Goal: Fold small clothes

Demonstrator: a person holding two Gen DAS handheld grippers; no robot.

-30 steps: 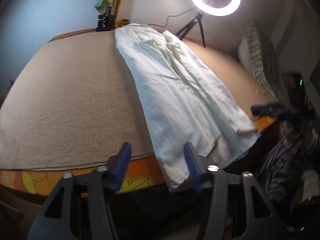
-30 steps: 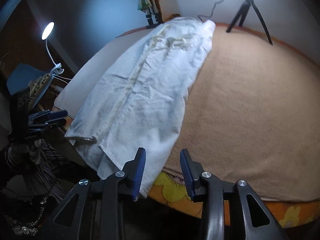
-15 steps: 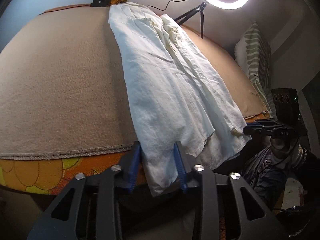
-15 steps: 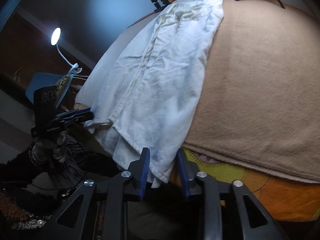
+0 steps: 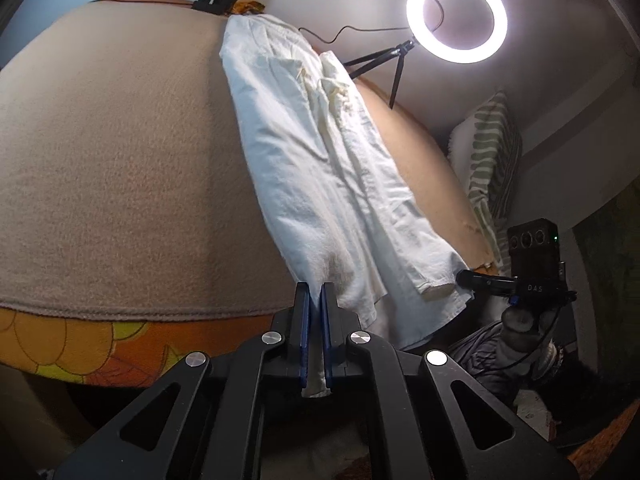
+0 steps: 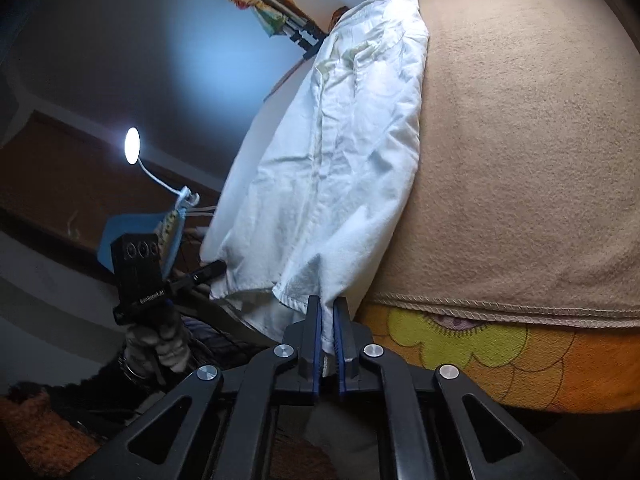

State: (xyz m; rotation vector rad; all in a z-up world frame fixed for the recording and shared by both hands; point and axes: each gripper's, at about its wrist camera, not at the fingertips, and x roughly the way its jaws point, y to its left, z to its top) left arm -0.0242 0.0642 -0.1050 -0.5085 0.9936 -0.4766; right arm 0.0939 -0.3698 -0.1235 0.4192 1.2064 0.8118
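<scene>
cloth is pinched in both tools. the left hand-held gripper has its two blue-lined fingers drawn nearly together, with only a thin fold of the white garment between them; a short tab of the fabric pokes out behind the fingers toward the camera. the right hand-held gripper is closed to the same narrow gap on the garment's hem, the stitched edge running just left of its fingertips.

the white garment lies lengthwise on the bed, over a tan blanket, reaching from the far edge to the near edge, where its near end hangs over the side. below the blanket's stitched border shows an orange sheet with yellow flowers.

in the left view the right hand-held gripper appears at the garment's right near corner; in the right view the left hand-held gripper sits at the left near corner.

a lit ring light on a tripod stands at the far right of the bed, a striped pillow lies to the right, and a small lamp glows on the left.
</scene>
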